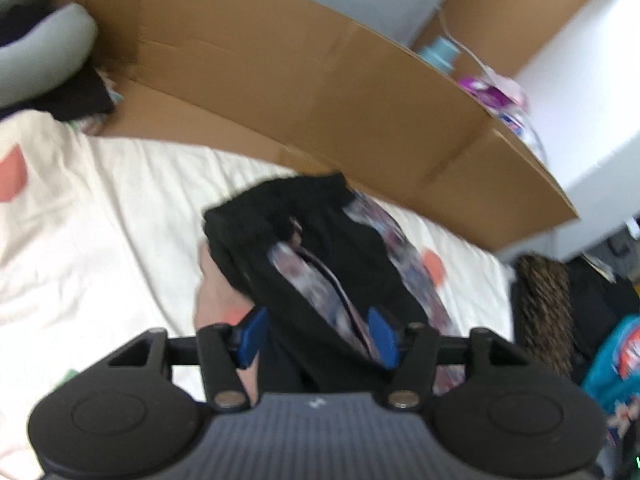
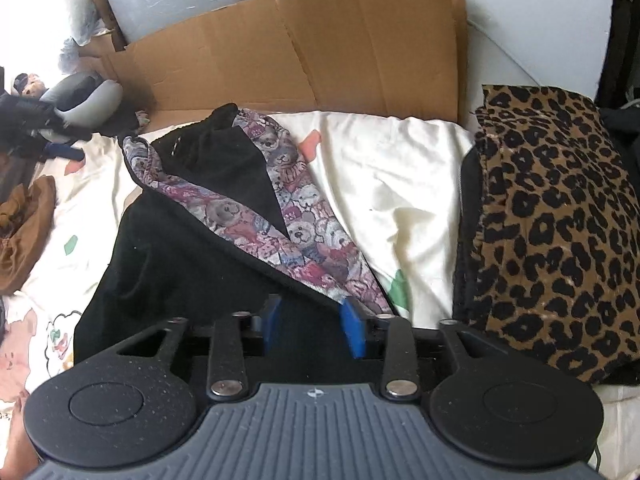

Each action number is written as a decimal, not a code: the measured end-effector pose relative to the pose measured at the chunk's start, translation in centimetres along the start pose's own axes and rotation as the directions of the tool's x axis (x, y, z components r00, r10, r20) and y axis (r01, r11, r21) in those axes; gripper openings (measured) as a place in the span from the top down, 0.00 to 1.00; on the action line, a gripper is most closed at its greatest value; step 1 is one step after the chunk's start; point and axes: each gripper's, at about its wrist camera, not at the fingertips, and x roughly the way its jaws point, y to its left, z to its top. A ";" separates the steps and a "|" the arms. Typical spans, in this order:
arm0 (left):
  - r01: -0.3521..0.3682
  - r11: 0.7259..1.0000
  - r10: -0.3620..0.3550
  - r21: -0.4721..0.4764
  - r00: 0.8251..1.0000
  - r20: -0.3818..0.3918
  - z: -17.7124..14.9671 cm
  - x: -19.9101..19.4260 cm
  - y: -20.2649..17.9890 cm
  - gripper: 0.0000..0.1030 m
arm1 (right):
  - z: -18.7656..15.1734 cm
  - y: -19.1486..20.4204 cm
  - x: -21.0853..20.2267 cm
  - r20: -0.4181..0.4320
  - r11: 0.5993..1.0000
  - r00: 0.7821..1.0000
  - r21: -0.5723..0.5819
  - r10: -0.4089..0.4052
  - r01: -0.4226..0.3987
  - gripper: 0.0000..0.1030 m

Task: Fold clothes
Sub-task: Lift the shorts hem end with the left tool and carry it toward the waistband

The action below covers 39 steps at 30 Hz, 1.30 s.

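A black garment [image 1: 320, 248] with a teddy-bear print lining [image 2: 296, 232] lies on the cream bed sheet [image 2: 392, 184]. In the left wrist view it is bunched and blurred, and it runs between the spread blue pads of my left gripper [image 1: 317, 336]. The pads stand wide and do not press on it. My right gripper [image 2: 312, 326] hovers over the near black part of the garment [image 2: 180, 264]. Its pads are apart too, with cloth below them and nothing pinched.
Flattened cardboard [image 2: 340, 48] stands along the far side of the bed. A leopard-print garment [image 2: 552, 220] is piled at the right. A grey neck pillow [image 2: 88, 100] and a brown garment [image 2: 24, 236] lie at the left. A teal item [image 1: 616, 360] sits at the right edge.
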 end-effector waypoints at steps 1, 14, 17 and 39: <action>-0.016 1.000 0.016 -0.012 1.000 0.010 0.4 0.3 0.2 0.42 | 0.0 0.1 0.1 0.007 1.000 1.000 -0.007 0.001 -0.001 0.49; -0.151 0.966 0.162 -0.208 0.986 0.032 1.9 5.3 1.8 0.49 | 0.0 2.2 2.7 0.047 0.993 0.999 -0.117 -0.006 0.011 0.48; -0.167 0.956 0.177 -0.239 0.984 0.020 2.0 5.6 1.9 0.76 | 0.1 2.3 3.5 0.056 0.989 0.998 -0.143 -0.012 0.020 0.48; -0.174 0.972 0.182 -0.160 0.983 0.036 6.4 6.3 -3.6 0.85 | -0.3 1.3 7.5 0.036 0.964 0.998 -0.257 -0.057 0.064 0.68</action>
